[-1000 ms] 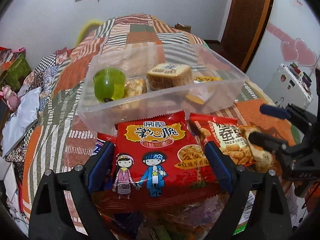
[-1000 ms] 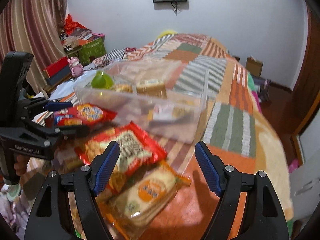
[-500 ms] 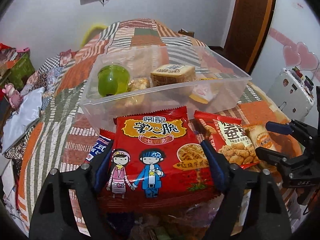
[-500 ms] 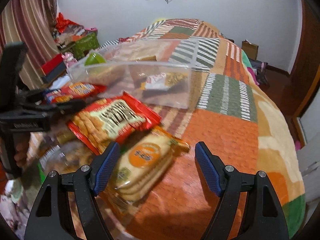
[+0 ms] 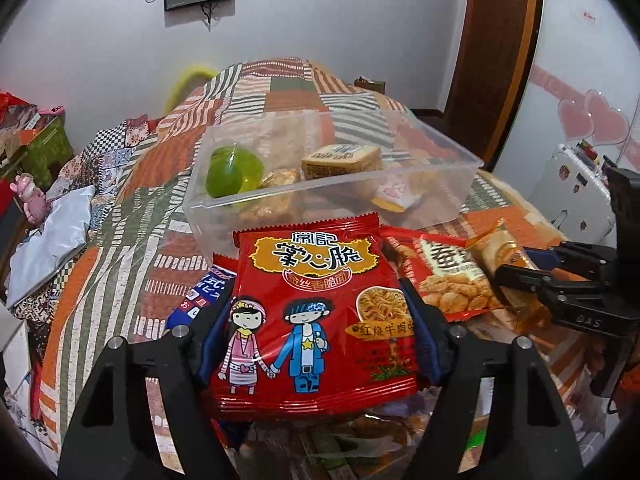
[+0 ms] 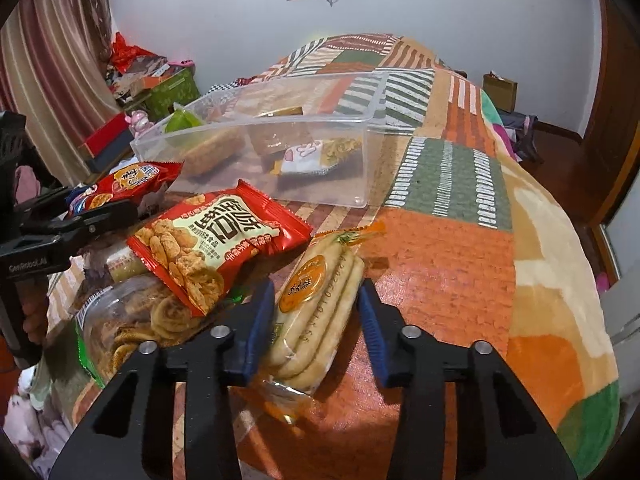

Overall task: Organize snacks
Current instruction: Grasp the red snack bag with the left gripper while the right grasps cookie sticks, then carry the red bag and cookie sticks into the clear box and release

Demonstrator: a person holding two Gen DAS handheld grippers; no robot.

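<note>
Left gripper (image 5: 318,334) closing on red noodle-snack packet (image 5: 316,300), blue pads pressing both packet edges. Right gripper (image 6: 316,316) closing around clear-wrapped biscuit pack (image 6: 316,312); pads beside it, contact uncertain. Clear plastic bin (image 5: 256,204) just ahead of left fingers, holding green jelly cup (image 5: 232,174) and wrapped cake (image 5: 340,160). Red fried-snack bag (image 6: 212,240) left of right fingers.

Left gripper (image 5: 320,328): pointing steeply down, jaws closing, blue pads at both side edges of a red packet that sits between them
Right gripper (image 6: 316,316): pointing steeply down, jaws closing, a pale packet between the blue pads, left pad touching it, right pad just beside it
Left hand (image 6: 30,314): wrapped round the left gripper's handle, partly hidden
</note>
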